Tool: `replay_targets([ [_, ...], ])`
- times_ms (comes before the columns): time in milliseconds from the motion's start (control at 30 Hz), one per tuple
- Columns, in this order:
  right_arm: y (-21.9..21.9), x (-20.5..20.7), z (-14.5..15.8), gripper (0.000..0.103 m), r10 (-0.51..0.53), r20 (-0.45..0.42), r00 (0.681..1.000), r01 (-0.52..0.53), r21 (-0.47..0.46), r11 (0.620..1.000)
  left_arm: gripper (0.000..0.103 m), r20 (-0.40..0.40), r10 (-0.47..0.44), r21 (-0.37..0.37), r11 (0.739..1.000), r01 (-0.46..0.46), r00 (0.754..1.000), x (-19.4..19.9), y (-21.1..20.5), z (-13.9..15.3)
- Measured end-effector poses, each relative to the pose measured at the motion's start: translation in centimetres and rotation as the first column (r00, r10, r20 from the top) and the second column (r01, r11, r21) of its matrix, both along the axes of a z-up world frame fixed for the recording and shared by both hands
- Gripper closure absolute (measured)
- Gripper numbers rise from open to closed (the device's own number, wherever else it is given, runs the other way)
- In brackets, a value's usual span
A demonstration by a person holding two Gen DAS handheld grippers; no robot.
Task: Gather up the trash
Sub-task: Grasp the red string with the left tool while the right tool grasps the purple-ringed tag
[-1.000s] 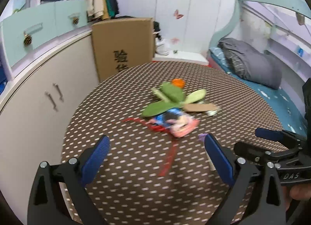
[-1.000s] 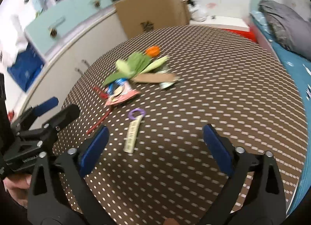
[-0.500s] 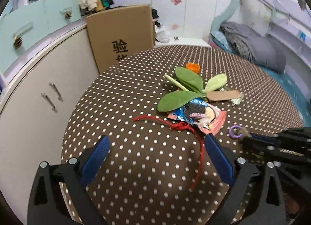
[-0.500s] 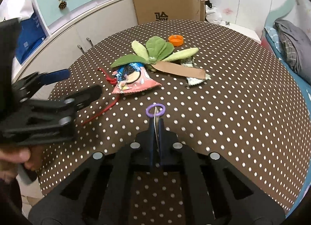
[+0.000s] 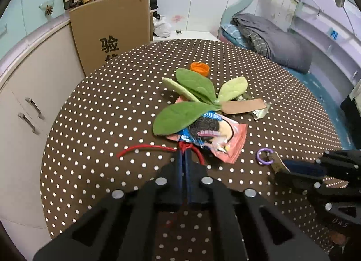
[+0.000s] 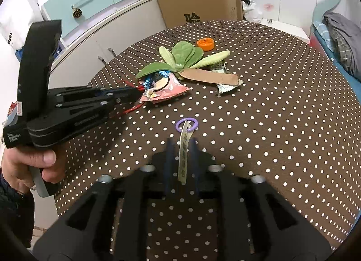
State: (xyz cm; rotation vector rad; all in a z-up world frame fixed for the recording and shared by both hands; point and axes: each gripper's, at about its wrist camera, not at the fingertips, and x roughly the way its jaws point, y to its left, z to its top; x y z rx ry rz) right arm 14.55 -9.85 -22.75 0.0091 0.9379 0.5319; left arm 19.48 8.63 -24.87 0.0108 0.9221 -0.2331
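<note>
A: What is seen from the left wrist?

B: The left gripper (image 5: pixel 183 159) is clenched on the knot of the red string (image 5: pixel 144 148), near the snack wrapper (image 5: pixel 216 136) on the dotted table (image 5: pixel 101 114). Green leaves (image 5: pixel 194 98) and an orange cap (image 5: pixel 199 68) are seen farther off.

A: And from the right wrist?

B: The right gripper (image 6: pixel 180 146), whose jaws have just been opening, is held released around the paper tag (image 6: pixel 183 155); the pads are kept apart from it. The purple ring (image 6: pixel 186 125) is laid just beyond the tips.
</note>
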Motion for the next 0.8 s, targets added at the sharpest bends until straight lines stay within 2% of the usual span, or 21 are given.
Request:
replay_targets([
  [33, 0.1, 0.0, 0.0, 0.05, 0.0, 0.007, 1.0, 0.0, 0.003, 1.0, 0.101, -0.003, 0.004, -0.015, 1.0, -0.004, 1.0, -0.2, 0.3, 0.0],
  [167, 0.7, 0.9, 0.0, 0.051, 0.009, 0.016, 1.0, -0.009, -0.004, 1.0, 0.101, -0.001, 0.023, -0.041, 0.999, -0.023, 1.0, -1.2, 1.3, -0.2],
  [200, 1.1, 1.3, -0.2, 0.054, 0.017, 0.021, 1.0, -0.017, -0.014, 1.0, 0.101, 0.0, 0.027, -0.05, 0.998, -0.027, 1.0, -1.5, 1.5, -0.2],
  [233, 1.5, 1.7, -0.2, 0.067, 0.017, 0.038, 0.999, -0.016, -0.027, 1.0, 0.101, 0.001, 0.032, -0.057, 0.998, -0.031, 1.0, -1.8, 1.6, -0.2],
  [300, 2.0, 2.1, -0.3, 0.081, 0.02, 0.053, 0.998, -0.017, -0.055, 0.998, 0.101, 0.008, 0.038, -0.063, 0.997, -0.038, 0.999, -2.2, 1.8, 0.0],
  [433, 2.4, 1.9, -0.2, 0.082, 0.051, 0.056, 0.997, -0.047, -0.065, 0.997, 0.101, 0.024, 0.055, -0.084, 0.995, -0.053, 0.998, -3.3, 2.1, 0.6],
  [633, 0.0, 0.9, 0.9, 0.082, 0.015, 0.065, 0.998, -0.017, 0.018, 1.0, 0.101, 0.068, 0.074, -0.114, 0.991, -0.066, 0.995, -5.1, 2.4, 2.7],
  [800, -3.4, 0.3, 3.1, 0.082, -0.041, 0.103, 0.994, 0.033, 0.08, 0.996, 0.101, 0.125, 0.046, -0.133, 0.991, -0.03, 0.991, -6.2, 0.7, 5.6],
])
